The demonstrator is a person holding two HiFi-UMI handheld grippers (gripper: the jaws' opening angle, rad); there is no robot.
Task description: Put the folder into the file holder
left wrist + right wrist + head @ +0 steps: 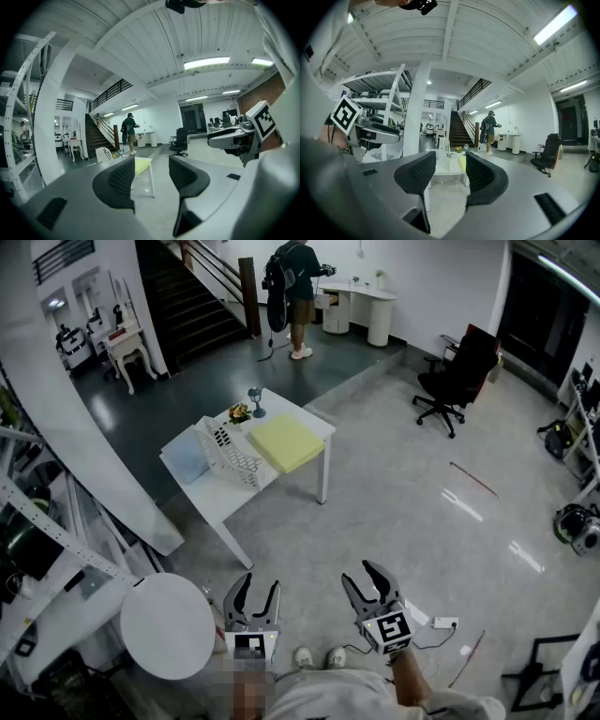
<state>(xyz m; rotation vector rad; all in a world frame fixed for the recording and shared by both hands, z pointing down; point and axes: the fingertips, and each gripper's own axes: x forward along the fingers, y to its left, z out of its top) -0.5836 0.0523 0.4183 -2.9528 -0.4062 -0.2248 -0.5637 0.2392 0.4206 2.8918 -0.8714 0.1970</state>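
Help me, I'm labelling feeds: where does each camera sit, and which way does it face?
Head view: on the person's head, looking steeply down past the left gripper, right gripper and shoes to the white table.
Left gripper view: on the left gripper, along its open fingers toward the table; the right gripper shows at right.
Right gripper view: on the right gripper, along its open fingers toward the table; the left gripper shows at left.
Shared: all show the table's yellow folder.

Colours noted: folder (286,442) pale yellow; second folder (186,457) light blue; file holder (236,459) white, lattice-patterned; worktop (214,495) white. Left hand-held gripper (253,579) and right hand-held gripper (360,574): black jaws, black-and-white square-marker cubes. Floor (394,493) grey.
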